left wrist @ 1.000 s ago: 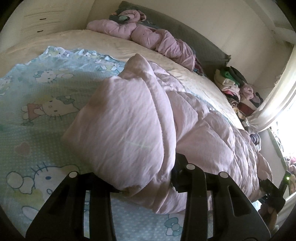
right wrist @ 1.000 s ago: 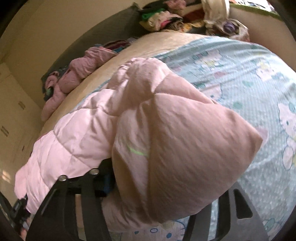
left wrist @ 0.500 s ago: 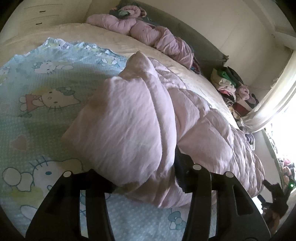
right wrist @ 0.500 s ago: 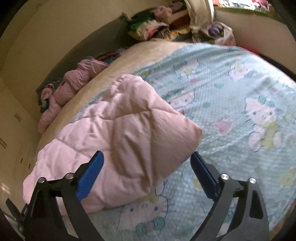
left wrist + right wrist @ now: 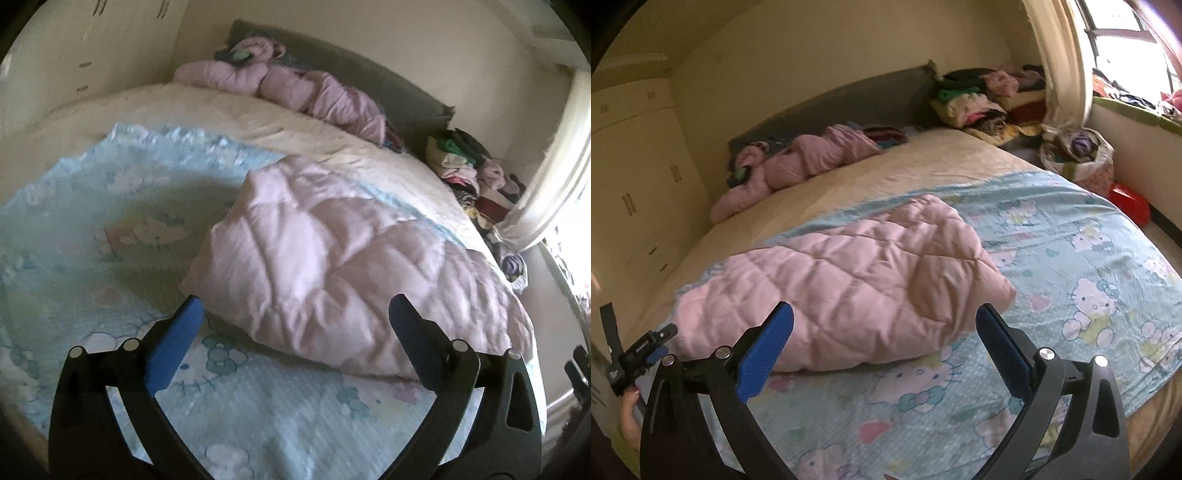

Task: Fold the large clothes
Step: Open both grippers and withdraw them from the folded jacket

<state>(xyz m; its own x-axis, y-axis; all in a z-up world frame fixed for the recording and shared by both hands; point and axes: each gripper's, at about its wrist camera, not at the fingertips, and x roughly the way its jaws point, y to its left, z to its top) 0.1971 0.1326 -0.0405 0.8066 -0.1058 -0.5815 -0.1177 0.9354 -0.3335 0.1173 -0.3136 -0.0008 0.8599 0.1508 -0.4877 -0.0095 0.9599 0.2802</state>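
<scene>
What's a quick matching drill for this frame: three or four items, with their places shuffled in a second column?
Items:
1. pink quilted coat
2. crumpled pink garment
3. stack of clothes
4. red box

Places:
A. on the floor beside the bed
B. folded on the blue cartoon sheet
C. piled beside the headboard, near the curtain
D. along the grey headboard

Pairs: 1-B, 2-D, 3-C, 4-A
</scene>
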